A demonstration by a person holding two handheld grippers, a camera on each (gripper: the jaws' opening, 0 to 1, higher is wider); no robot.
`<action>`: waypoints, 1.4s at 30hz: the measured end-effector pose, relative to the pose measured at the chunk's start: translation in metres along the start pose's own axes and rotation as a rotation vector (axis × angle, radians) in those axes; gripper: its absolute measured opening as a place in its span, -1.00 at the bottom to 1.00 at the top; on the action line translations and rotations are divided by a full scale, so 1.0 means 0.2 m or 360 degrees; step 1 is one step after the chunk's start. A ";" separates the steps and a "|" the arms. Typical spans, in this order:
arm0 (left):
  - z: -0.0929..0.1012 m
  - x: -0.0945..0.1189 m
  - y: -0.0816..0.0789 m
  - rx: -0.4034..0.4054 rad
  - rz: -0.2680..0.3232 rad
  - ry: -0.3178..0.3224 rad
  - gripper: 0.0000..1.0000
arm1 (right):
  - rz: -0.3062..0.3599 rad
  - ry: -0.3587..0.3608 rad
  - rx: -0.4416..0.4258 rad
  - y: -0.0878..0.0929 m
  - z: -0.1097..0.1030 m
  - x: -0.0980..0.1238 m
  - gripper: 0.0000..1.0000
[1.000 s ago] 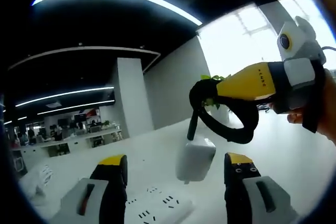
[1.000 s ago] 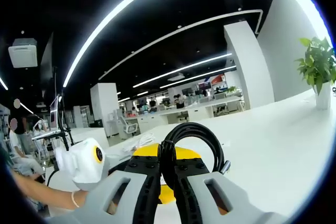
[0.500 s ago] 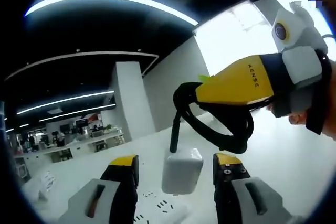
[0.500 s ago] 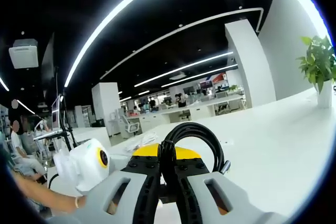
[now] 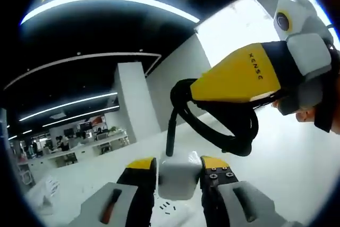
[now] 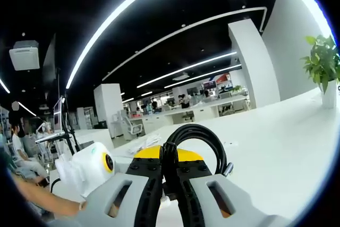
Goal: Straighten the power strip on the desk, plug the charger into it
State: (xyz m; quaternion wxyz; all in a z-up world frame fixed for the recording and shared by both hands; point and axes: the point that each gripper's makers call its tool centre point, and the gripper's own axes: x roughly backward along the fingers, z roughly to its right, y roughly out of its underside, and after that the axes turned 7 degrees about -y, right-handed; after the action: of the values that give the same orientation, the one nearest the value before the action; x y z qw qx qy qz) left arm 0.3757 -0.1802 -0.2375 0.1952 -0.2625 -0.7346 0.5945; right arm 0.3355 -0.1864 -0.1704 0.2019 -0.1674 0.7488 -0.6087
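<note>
the right hand-held gripper [image 6: 170, 184] is clenched on the floppy black cable [image 6: 199, 136], left hand-held gripper [image 5: 175, 176] pinching the light, hard, slick charger [image 5: 179, 176] by its flat sides above the power strip [image 5: 170, 208].

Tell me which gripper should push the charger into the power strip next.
Left. The left gripper has its jaws against both sides of the charger, directly above the power strip. The right gripper is clamped on the coiled black cable, not the charger body.
</note>
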 end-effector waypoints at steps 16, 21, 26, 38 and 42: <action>0.04 0.03 0.03 -0.0048 -0.0101 0.0365 -0.45 | -0.0097 -0.0034 0.0076 0.01 -0.01 -0.03 -0.90; 0.04 0.04 0.05 -0.0063 -0.0162 0.0534 -0.46 | -0.0168 -0.0077 0.0110 0.02 -0.02 -0.05 -0.90; 0.03 0.05 0.06 -0.0072 -0.0199 0.0750 -0.46 | -0.0233 -0.0126 0.0125 0.01 -0.02 -0.09 -0.90; 0.00 0.02 0.08 -0.0006 -0.0176 0.0967 -0.46 | -0.0339 -0.0147 0.0219 0.03 -0.03 -0.20 -0.90; 0.00 0.01 0.10 0.0044 -0.0184 0.1061 -0.46 | -0.0344 -0.0146 0.0209 0.05 -0.01 -0.23 -0.90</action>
State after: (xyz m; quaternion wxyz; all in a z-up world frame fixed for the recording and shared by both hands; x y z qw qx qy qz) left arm 0.3775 -0.1754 -0.2565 0.4615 -0.3978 -0.6359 0.4738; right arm 0.3734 -0.1596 -0.1742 0.1795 -0.2612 0.6750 -0.6663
